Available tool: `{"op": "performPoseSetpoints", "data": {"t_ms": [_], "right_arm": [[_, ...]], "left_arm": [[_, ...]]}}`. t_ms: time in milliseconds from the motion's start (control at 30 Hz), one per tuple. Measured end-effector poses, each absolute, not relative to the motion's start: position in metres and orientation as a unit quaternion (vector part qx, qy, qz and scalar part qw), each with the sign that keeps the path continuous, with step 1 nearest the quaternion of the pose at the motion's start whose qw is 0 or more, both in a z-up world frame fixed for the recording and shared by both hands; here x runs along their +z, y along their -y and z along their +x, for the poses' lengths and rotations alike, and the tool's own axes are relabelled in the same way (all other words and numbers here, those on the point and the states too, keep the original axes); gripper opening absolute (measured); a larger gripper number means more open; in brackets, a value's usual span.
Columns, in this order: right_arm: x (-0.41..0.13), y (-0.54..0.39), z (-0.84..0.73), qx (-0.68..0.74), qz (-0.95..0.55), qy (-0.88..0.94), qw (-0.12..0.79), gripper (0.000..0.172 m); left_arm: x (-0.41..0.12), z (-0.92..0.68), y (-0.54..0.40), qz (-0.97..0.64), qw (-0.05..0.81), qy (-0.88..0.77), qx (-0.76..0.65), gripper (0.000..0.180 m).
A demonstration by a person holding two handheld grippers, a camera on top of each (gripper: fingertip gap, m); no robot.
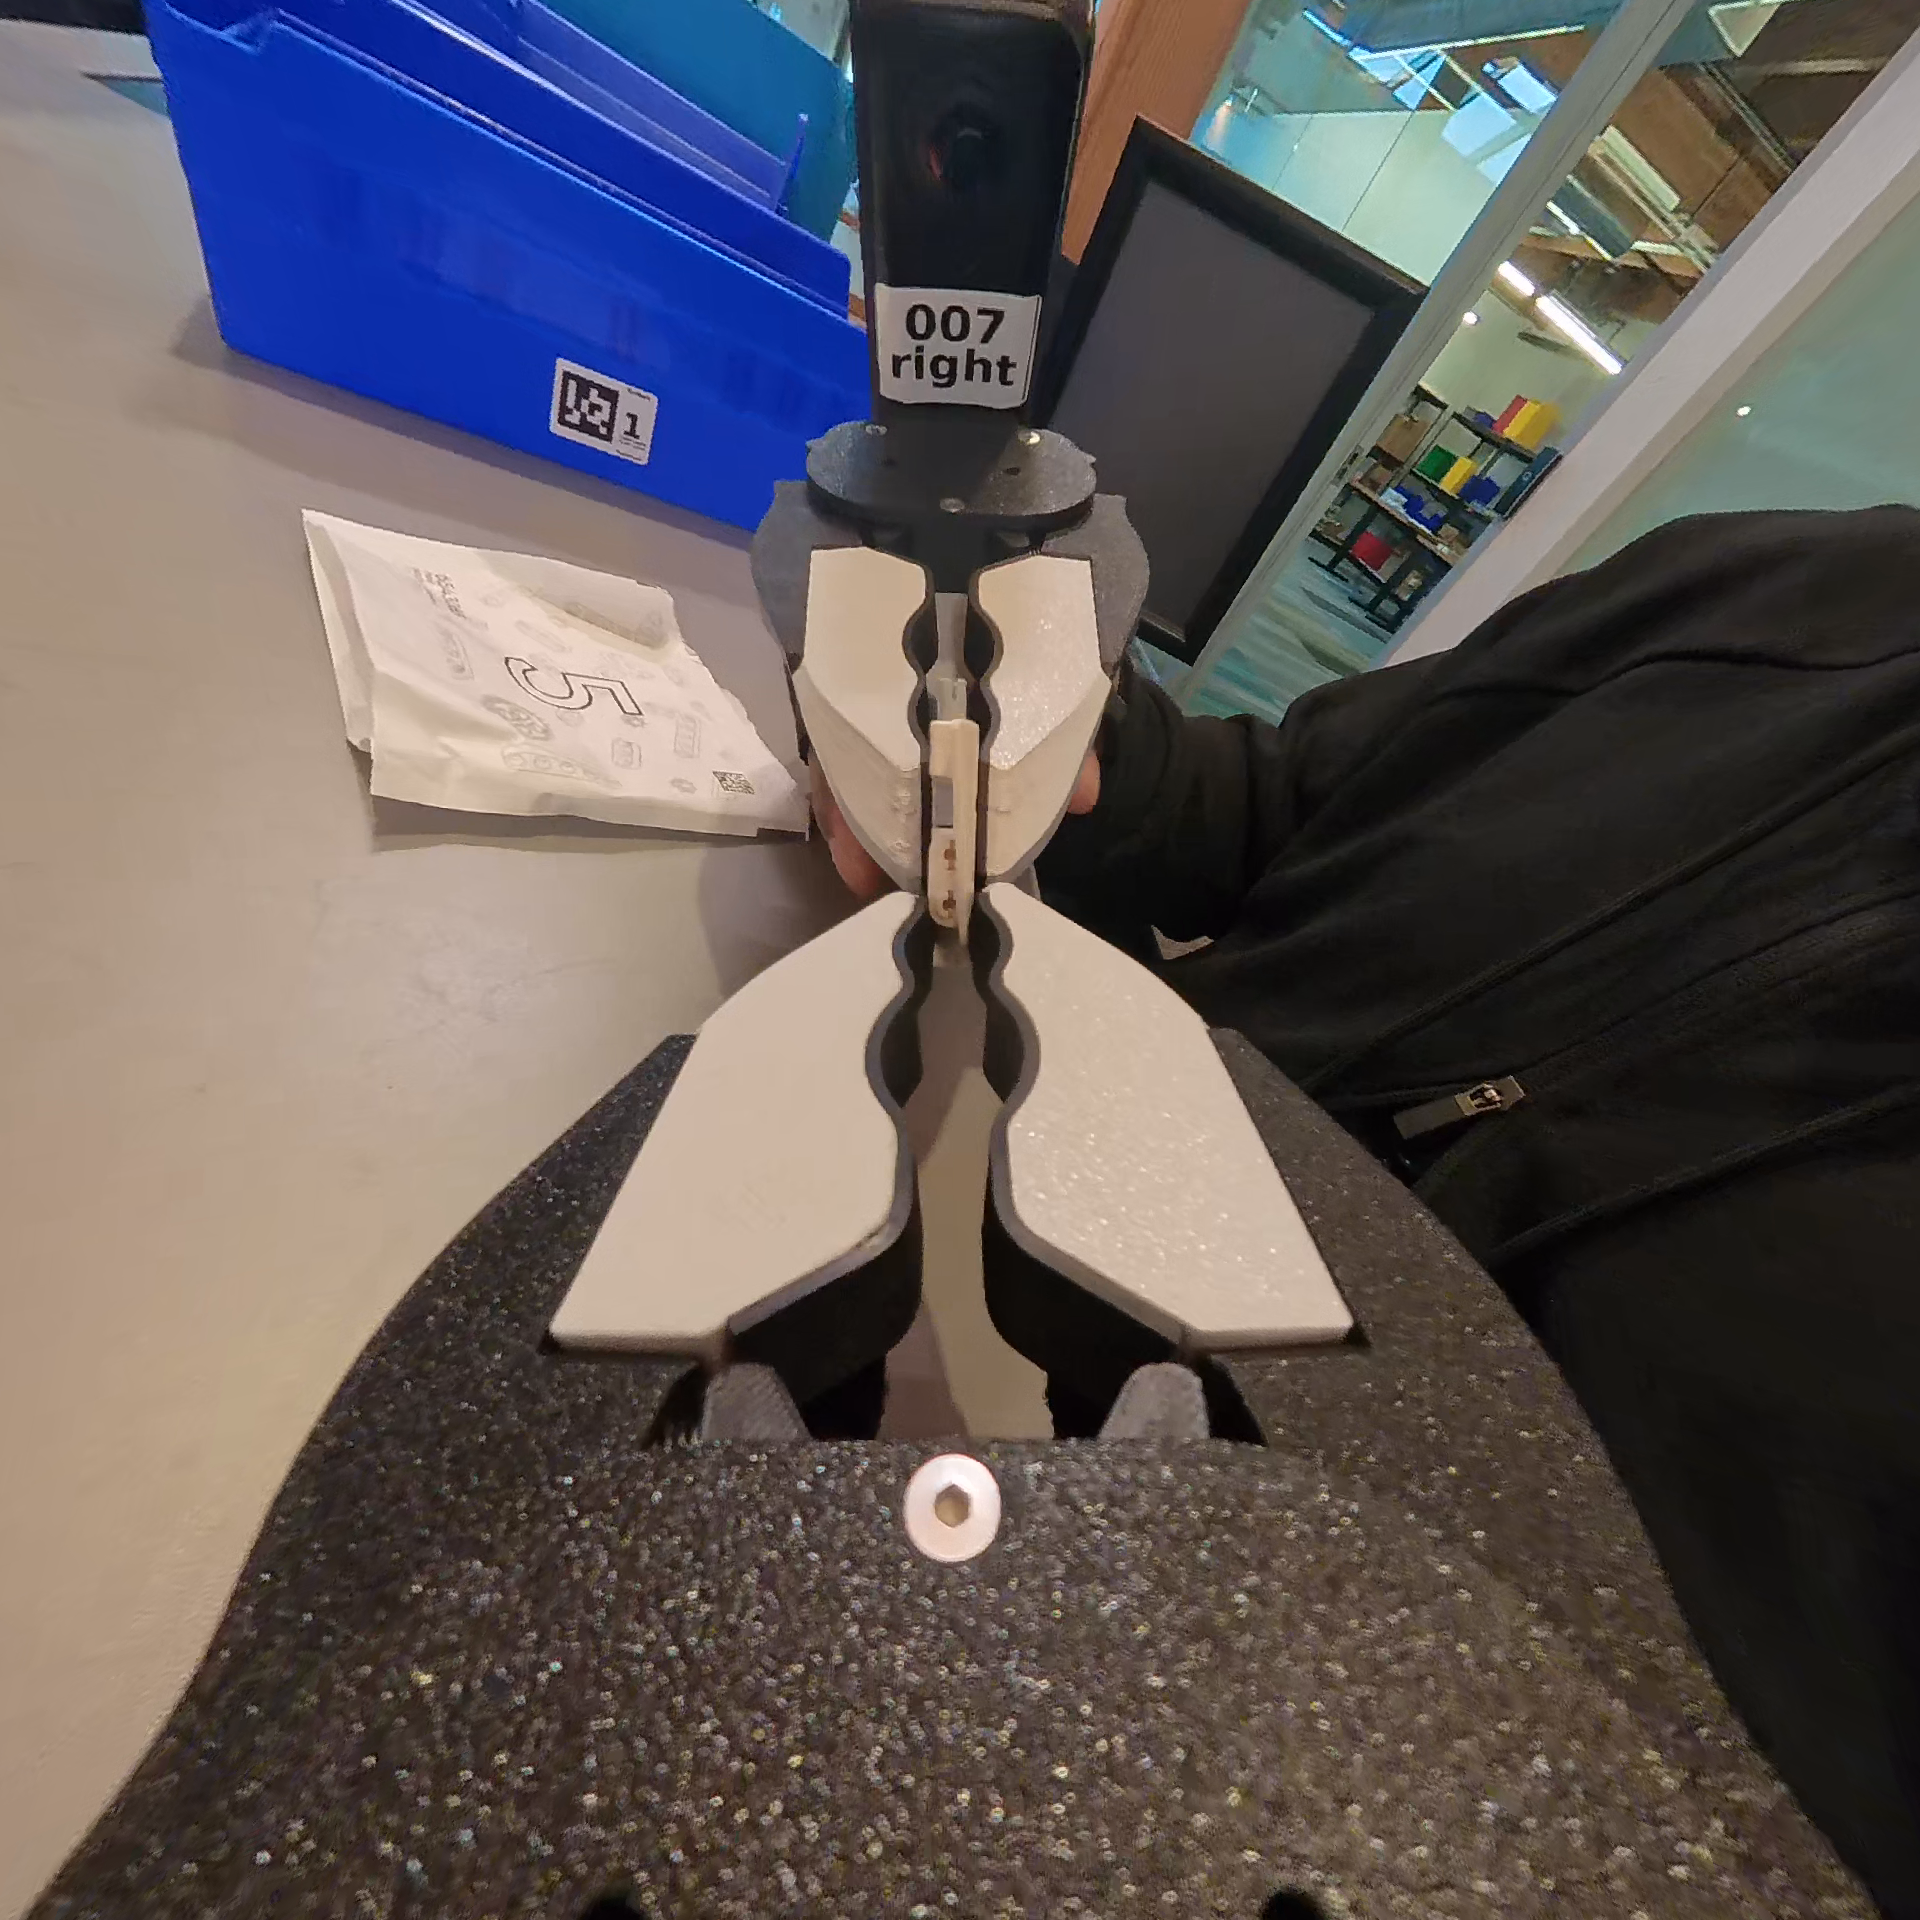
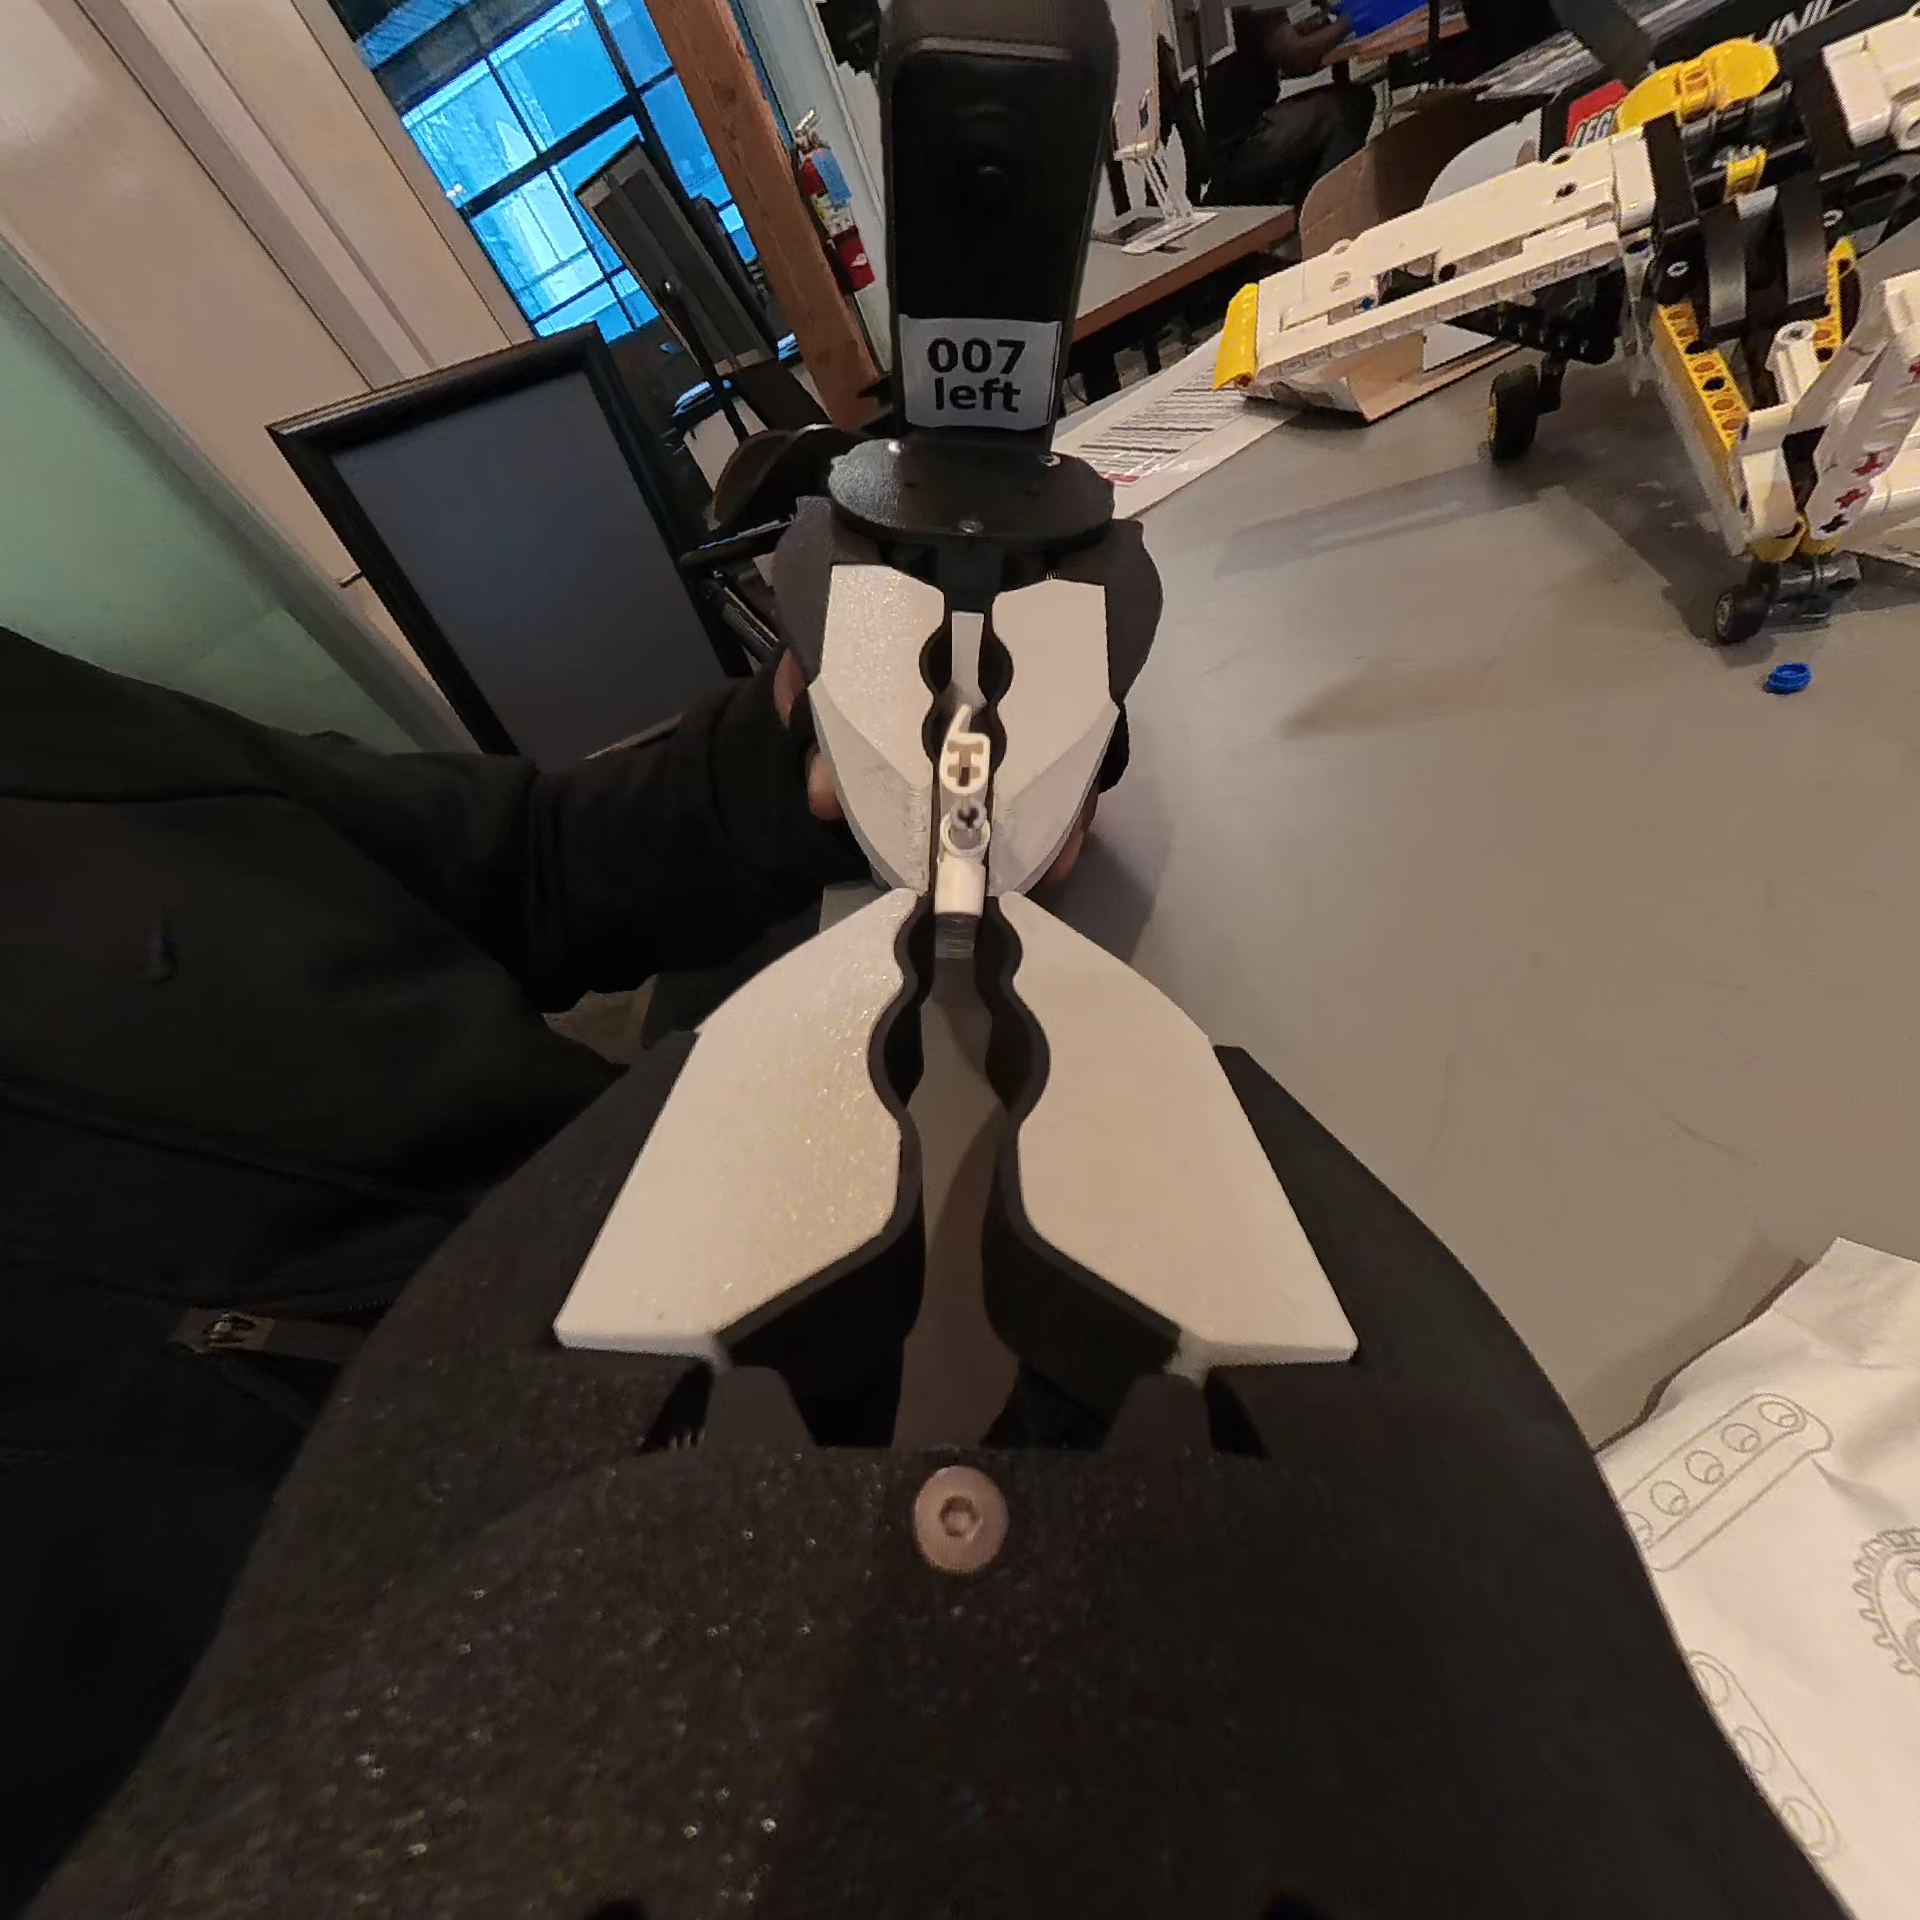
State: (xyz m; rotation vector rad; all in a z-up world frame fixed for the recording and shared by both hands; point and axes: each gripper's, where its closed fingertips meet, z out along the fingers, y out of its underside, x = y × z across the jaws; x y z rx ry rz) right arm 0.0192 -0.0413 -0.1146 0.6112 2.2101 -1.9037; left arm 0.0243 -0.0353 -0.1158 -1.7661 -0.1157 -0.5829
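Hand-held grippers meet tip to tip at frame centre: your left (image 1: 951,925) and right (image 2: 956,920) each pinch one end of the white connector piece (image 1: 953,821), long axis running between them.

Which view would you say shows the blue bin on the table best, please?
The left wrist view: the blue bin stands at upper left on the grey table, behind a white paper bag, its dividers and front sticker visible. The right wrist view shows none of it.

place: office-workshop | cues: glass partitions (image 1: 1558,156); parts shelving (image 1: 1455,488); blue bins (image 1: 468,239); grey worktable (image 2: 1455,831)
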Motion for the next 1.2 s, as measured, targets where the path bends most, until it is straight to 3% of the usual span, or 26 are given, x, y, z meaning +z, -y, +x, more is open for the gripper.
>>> {"op": "performPoseSetpoints", "data": {"t_ms": [1200], "right_arm": [[-0.129,0.033,0.023,-0.595,0.206,-0.772,0.092,0.008]], "left_arm": [[-0.124,0.024,0.031,-0.778,0.567,0.061,-0.264,0.008]]}}
